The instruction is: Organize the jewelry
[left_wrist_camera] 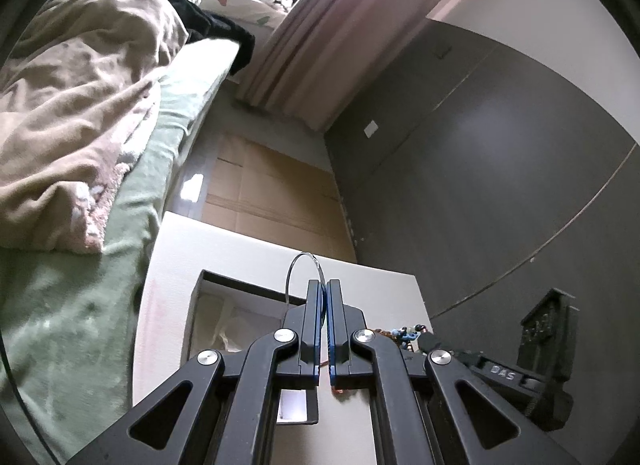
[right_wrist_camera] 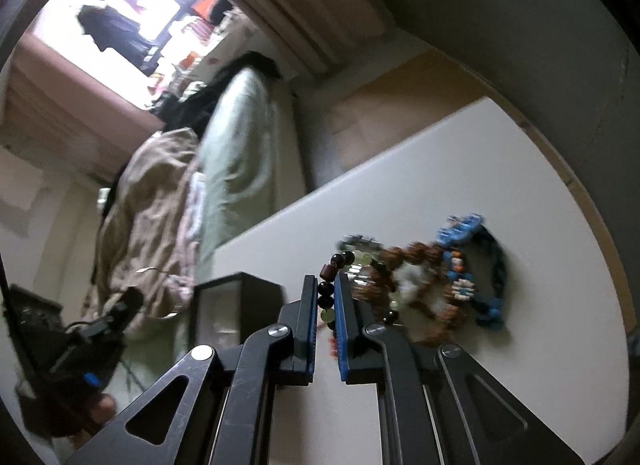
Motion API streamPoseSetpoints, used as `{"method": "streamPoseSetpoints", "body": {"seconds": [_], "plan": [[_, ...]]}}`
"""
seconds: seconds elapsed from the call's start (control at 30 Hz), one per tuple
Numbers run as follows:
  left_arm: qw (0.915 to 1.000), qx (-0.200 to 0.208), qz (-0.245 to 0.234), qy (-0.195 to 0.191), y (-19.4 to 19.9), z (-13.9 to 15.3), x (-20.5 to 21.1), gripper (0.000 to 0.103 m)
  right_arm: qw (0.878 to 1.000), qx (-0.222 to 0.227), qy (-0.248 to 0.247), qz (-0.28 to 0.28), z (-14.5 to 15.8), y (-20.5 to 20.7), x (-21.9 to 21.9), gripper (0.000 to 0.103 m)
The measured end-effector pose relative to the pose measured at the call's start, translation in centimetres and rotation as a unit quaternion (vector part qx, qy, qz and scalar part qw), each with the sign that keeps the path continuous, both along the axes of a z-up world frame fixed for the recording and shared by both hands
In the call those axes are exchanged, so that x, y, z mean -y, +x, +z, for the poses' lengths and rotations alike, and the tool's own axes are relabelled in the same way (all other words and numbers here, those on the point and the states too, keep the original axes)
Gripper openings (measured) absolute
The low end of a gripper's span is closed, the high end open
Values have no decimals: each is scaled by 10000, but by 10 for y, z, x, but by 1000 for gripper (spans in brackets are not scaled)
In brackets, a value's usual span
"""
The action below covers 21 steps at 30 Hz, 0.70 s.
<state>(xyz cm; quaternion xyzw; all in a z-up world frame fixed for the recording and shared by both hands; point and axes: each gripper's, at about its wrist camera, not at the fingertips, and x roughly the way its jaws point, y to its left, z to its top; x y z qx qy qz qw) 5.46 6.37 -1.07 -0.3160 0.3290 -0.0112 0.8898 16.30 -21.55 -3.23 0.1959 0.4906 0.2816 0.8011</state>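
My left gripper is shut on a thin silver hoop bangle, which sticks up past the fingertips above an open black jewelry box. My right gripper is shut on a beaded bracelet with dark, brown and pale green beads, lifted off the white table. A pile of bracelets lies to its right: brown beads, a blue woven one. The box also shows in the right wrist view, left of the gripper.
A bed with a green sheet and a beige blanket lies left of the table. Flat cardboard covers the floor beyond the table's far edge. The right gripper's body is at the lower right of the left wrist view.
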Motion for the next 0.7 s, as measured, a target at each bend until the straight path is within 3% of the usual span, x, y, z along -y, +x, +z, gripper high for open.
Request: {"method": "streamPoseSetpoints", "body": {"seconds": [0.43, 0.53, 0.57, 0.6, 0.67, 0.7], "plan": [[9998, 81, 160, 18, -9, 9, -16, 1, 9886, 144, 1086, 1029, 13, -26, -71, 10], [9998, 75, 181, 8, -9, 9, -17, 1, 9878, 148, 985, 1193, 9, -30, -94, 10], [9998, 64, 182, 7, -9, 9, -18, 1, 9885, 81, 851, 1245, 5, -29, -103, 14], [9998, 44, 178, 7, -8, 8, -18, 1, 9883, -45, 726, 1337, 0, -28, -111, 29], [9999, -16, 156, 8, -6, 5, -18, 1, 9893, -200, 589, 1318, -10, -26, -117, 46], [9999, -52, 143, 8, -5, 3, -18, 1, 9908, -189, 538, 1230, -12, -25, -115, 47]]}}
